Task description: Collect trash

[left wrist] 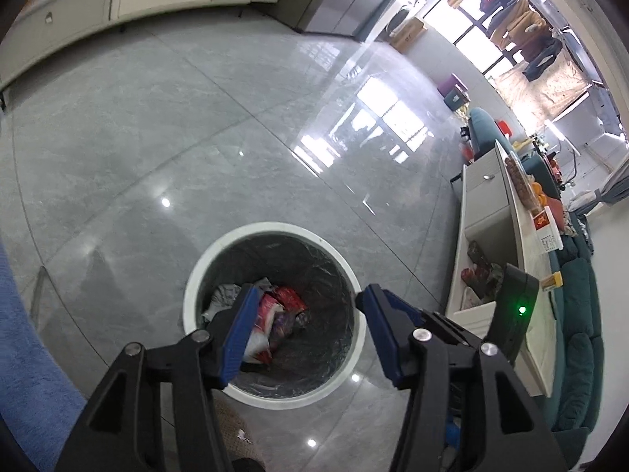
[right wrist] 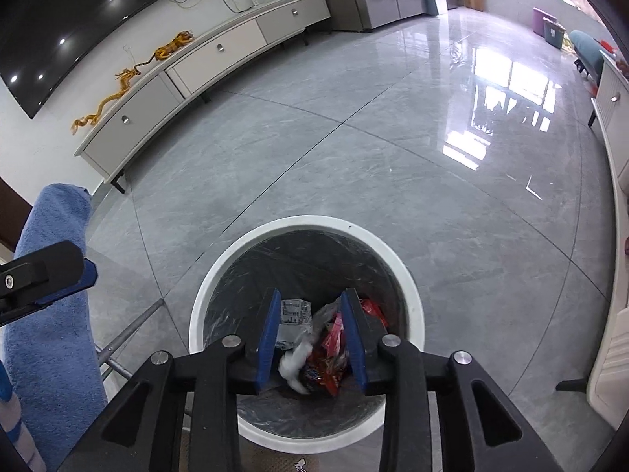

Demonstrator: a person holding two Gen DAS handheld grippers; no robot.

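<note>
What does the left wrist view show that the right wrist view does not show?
Only the left wrist view shows clothes hanging at the bright window and the teal sofa. Only the right wrist view shows the black wall television and the golden dragon ornament. Both show the white round trash bin with its grey liner, holding wrappers, and open fingers above it.

A glossy grey tiled floor is carrying a white bin, a low white cabinet and purple boxes.
</note>
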